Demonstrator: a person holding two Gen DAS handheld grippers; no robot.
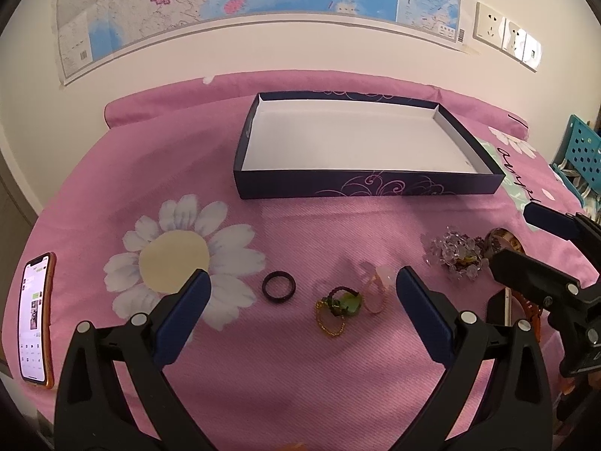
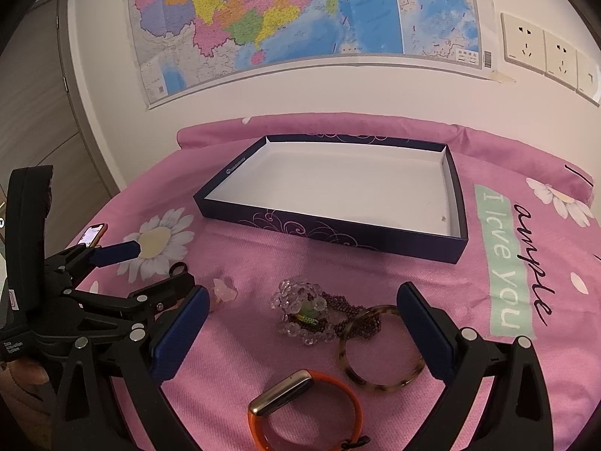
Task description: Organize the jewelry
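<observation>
An empty dark blue box point(image 1: 368, 188) with a white inside stands on the pink bedsheet; it also shows in the right wrist view point(image 2: 338, 233). My left gripper point(image 1: 302, 282) is open above a black ring point(image 1: 278, 286), a gold and green beaded piece point(image 1: 338, 310) and a pale pink bracelet point(image 1: 375, 287). My right gripper point(image 2: 302, 297) is open above a clear crystal bracelet point(image 2: 300, 312), a purple bead strand point(image 2: 353, 317), a tortoiseshell bangle point(image 2: 379, 349) and an orange smartwatch point(image 2: 300, 409). The crystal bracelet also shows in the left wrist view point(image 1: 454, 253).
A phone point(image 1: 35, 319) with its screen lit lies at the left edge of the bed. A map point(image 2: 300, 18) and wall sockets point(image 2: 541, 49) are on the wall behind. A teal perforated crate point(image 1: 578, 150) stands at the right.
</observation>
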